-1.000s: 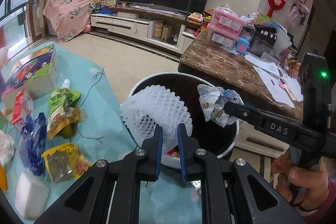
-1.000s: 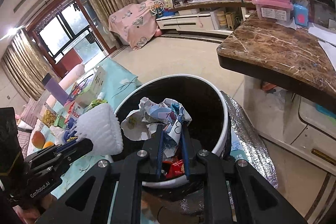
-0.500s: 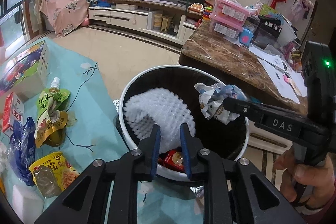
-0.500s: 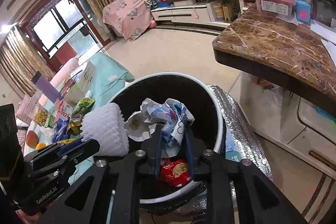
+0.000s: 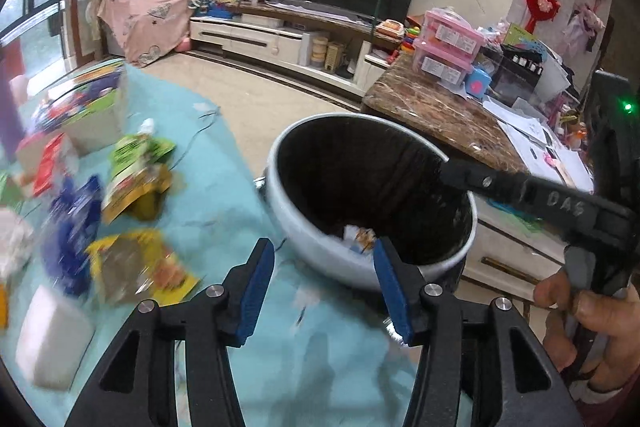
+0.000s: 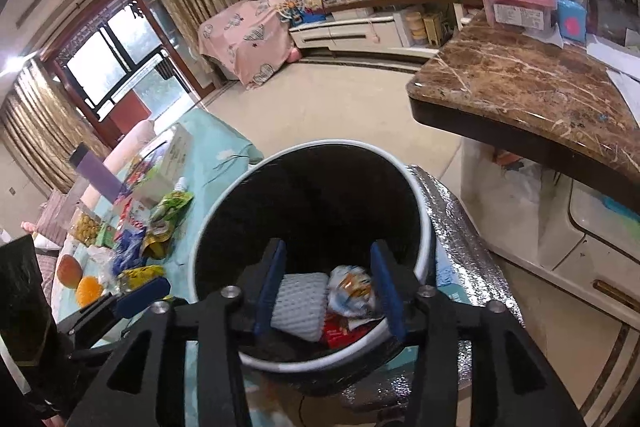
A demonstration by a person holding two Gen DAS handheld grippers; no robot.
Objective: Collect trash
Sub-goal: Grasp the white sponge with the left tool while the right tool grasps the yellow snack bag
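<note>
Right wrist view, round bin (image 6: 424,223) containing white foam net (image 6: 298,301), crumpled wrapper (image 6: 352,291), both claws opening, empty

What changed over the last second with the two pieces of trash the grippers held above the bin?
Both were let go. The left gripper released the white foam net and the right gripper released the crumpled wrapper; both now lie inside the bin. Both grippers' jaws are opening, nothing between them. The snack packets stay on the table.
</note>
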